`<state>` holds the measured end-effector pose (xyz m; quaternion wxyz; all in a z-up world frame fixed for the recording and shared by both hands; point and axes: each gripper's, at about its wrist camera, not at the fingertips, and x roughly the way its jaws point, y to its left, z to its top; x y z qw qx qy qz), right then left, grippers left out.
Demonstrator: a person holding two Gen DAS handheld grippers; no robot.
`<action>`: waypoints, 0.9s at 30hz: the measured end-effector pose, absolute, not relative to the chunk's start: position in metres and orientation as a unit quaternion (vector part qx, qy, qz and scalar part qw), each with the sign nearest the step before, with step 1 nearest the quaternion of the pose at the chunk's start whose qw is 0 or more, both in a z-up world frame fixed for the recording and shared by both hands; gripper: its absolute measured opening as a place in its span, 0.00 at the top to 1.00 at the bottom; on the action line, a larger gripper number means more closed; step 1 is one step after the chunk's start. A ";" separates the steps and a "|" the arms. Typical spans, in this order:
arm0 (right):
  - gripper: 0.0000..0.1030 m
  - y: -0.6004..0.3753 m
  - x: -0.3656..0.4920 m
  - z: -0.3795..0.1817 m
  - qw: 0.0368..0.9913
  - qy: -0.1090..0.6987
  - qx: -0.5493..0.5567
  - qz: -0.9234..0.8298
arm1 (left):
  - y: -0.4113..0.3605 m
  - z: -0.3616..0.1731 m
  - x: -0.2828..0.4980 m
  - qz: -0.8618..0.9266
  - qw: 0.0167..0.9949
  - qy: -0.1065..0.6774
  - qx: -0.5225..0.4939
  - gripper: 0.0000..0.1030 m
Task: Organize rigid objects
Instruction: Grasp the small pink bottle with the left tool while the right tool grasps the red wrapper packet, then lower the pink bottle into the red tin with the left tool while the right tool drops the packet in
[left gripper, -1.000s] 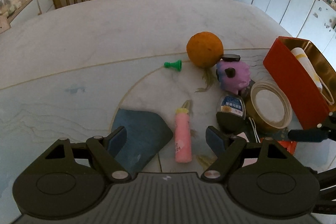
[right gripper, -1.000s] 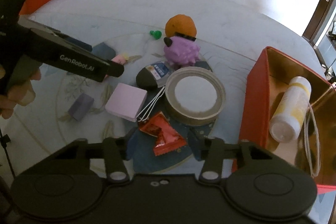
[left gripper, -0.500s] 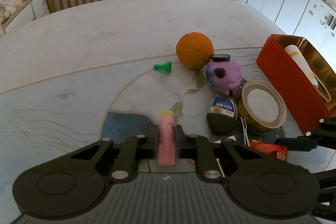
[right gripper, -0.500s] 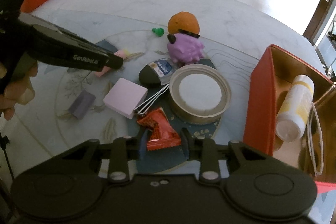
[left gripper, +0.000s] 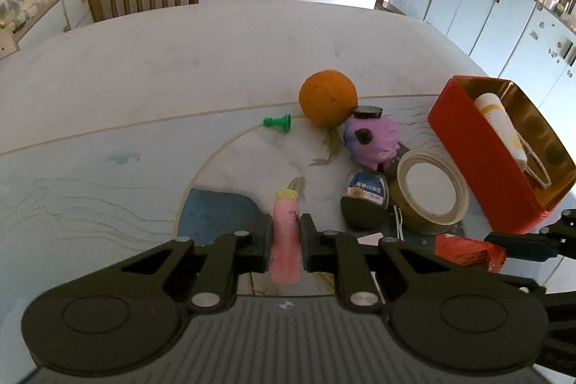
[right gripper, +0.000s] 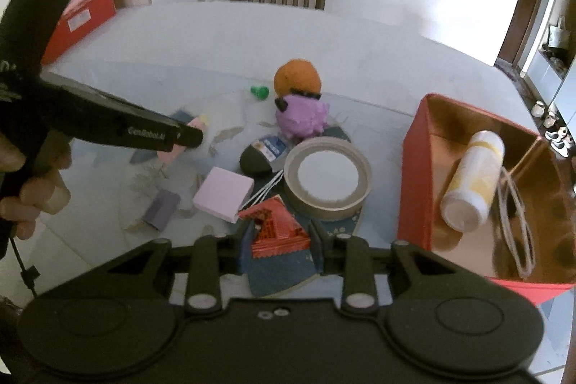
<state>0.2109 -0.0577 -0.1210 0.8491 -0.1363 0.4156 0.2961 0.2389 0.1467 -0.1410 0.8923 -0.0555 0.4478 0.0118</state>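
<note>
Both grippers grip: left gripper (left gripper: 285,242) pinches the pink bottle (left gripper: 286,240); right gripper (right gripper: 280,242) clamps the red packet (right gripper: 277,229). "GenRobot.AI" marks the left gripper's side.

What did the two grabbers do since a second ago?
The left gripper closed on the pink tube with a yellow cap, which had been lying loose between its open fingers. The right gripper closed on the crinkly red foil packet and lifted it a little. The orange ball, purple plush toy, tape roll and red box stayed put.
</note>
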 end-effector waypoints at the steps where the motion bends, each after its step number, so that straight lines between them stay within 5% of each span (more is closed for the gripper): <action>1: 0.70 -0.060 0.209 -0.117 0.851 0.414 -0.134 0.295 | 0.146 -0.138 0.238 0.012 0.892 0.448 -0.057 0.85; 27: 0.69 -0.164 0.221 -0.055 0.902 0.345 -0.090 0.242 | 0.068 -0.053 0.231 -0.020 0.911 0.406 -0.065 0.85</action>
